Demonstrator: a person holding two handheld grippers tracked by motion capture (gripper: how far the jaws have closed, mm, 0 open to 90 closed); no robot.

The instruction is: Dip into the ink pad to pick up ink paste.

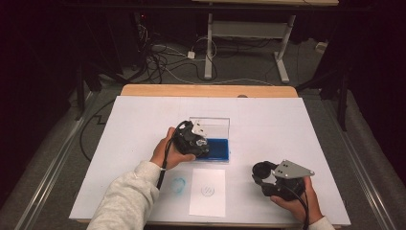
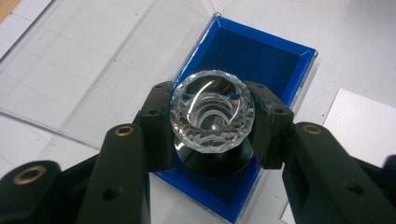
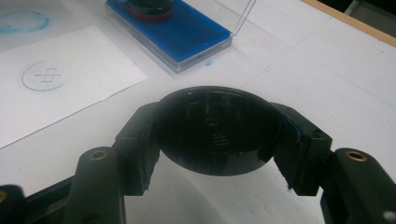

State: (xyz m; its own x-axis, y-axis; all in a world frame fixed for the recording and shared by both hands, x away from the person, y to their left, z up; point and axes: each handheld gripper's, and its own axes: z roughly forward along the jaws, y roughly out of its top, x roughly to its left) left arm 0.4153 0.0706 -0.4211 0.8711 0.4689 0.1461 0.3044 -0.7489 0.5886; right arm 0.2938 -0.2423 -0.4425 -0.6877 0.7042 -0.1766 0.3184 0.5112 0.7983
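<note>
Stamp [image 2: 212,112] with a clear faceted handle, cut like crystal and hollow-looking from above, sits on a round black base; in the left gripper view it stands pressed onto the blue ink pad [image 2: 254,58]. The left gripper [image 2: 212,126] is clamped on the handle, one black jaw on either side. The pad lies in a shallow clear case whose transparent lid [image 2: 93,60] is folded open flat beside it. The right gripper [image 3: 217,135] is closed on a round black cap [image 3: 217,130], glossy and dome-shaped, held low over the white surface [image 3: 327,79], well apart from the pad. Between them lies a white sheet of paper [image 3: 70,93] with a small drawn circle [image 3: 45,76], and beside it a blue ink smudge [image 1: 178,185].
</note>
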